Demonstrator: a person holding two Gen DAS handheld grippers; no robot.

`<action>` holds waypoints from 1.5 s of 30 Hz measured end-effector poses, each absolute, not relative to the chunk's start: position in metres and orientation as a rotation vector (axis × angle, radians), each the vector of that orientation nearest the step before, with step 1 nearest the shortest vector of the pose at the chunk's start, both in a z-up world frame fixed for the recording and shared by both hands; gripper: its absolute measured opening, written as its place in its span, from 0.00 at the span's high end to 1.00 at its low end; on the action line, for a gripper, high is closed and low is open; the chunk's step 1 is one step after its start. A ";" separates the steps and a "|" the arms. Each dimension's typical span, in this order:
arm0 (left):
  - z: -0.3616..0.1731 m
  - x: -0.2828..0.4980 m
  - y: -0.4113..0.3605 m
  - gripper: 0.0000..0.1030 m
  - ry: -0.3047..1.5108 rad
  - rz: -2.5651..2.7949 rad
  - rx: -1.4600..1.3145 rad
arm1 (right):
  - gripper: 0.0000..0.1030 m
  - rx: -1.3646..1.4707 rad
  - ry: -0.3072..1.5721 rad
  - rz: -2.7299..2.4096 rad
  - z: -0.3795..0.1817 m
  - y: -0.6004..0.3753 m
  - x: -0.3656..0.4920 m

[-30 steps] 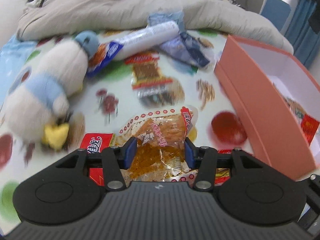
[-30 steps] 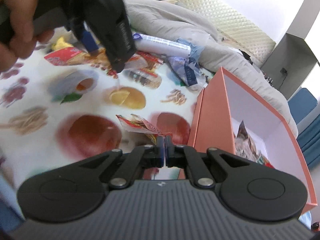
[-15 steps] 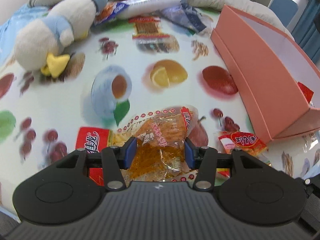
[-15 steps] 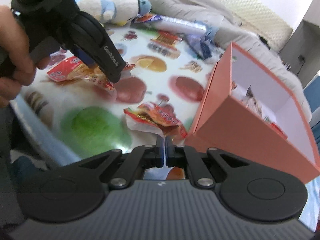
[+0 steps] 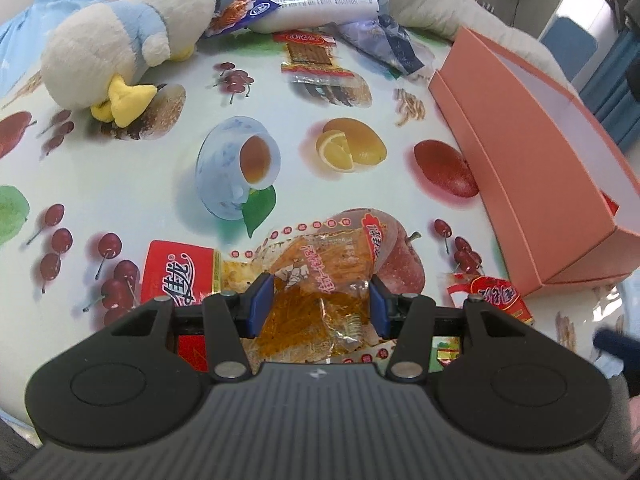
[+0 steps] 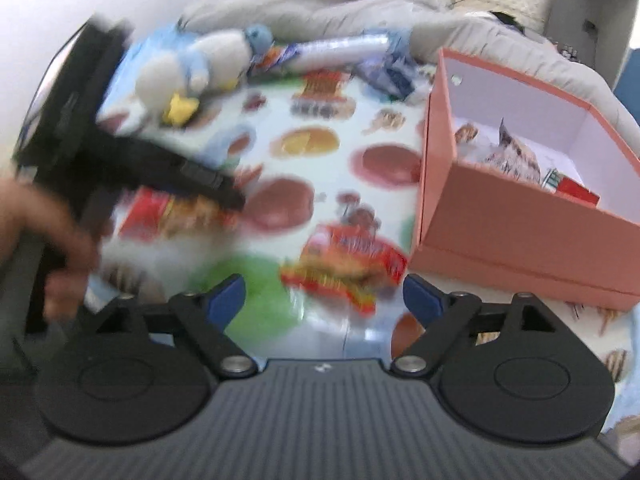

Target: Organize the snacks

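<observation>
Orange packet: a clear snack packet (image 5: 320,280) of orange strips sits pinched between the blue pads of the left claw (image 5: 318,308), its top half standing out beyond the fingertips, above the near edge of the desk.
Left claw: partly closed, pads pressing both sides of that packet; a hand (image 6: 48,240) grips its black handle at the left in the right wrist view.
Right claw: the right claw (image 6: 324,294) has just sprung wide, its blue pads spread far apart with nothing between them.
Red packet: a red and yellow snack packet (image 6: 348,264) lies flat on the desk just past the spread pads, near the front corner of the pink box; its picture is blurred.
Desk: a desk (image 5: 120,184) under a white cloth printed with fruit, cherries and a teacup.
Pink box: an open pink cardboard box (image 6: 520,232) with a white inside stands along the right edge; a few wrappers lie in it.
Middle packet: a clear packet with red ends (image 5: 316,58) lies toward the far edge.
Far edge: a plush duck (image 5: 128,44) lies on its side at the far left corner, a long white tube-shaped pack (image 5: 316,8) beside it, a blue crumpled wrapper (image 5: 392,46) to the right, grey bedding (image 6: 320,0) behind.
</observation>
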State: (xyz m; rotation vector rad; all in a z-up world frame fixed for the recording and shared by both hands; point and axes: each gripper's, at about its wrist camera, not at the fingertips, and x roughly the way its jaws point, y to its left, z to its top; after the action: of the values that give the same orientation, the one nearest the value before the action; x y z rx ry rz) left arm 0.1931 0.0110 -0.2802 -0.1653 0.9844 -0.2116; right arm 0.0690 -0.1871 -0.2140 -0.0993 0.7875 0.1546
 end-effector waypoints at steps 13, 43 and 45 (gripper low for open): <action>-0.282 0.185 0.018 0.46 0.982 -0.239 -0.131 | 0.15 -0.031 0.867 -0.011 -0.266 -0.175 0.121; -0.257 0.159 -0.007 0.46 0.957 -0.269 -0.182 | 0.94 -0.047 0.844 0.113 -0.229 -0.194 0.107; -0.253 0.157 -0.007 0.46 0.954 -0.273 -0.182 | 0.95 -0.046 0.837 0.120 -0.224 -0.194 0.103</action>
State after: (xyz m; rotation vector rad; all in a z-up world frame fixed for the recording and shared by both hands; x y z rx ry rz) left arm 0.1566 -0.0074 -0.2527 -0.1824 0.9539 -0.2729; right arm 0.1027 -0.1939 -0.2243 -0.0457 0.8368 0.1201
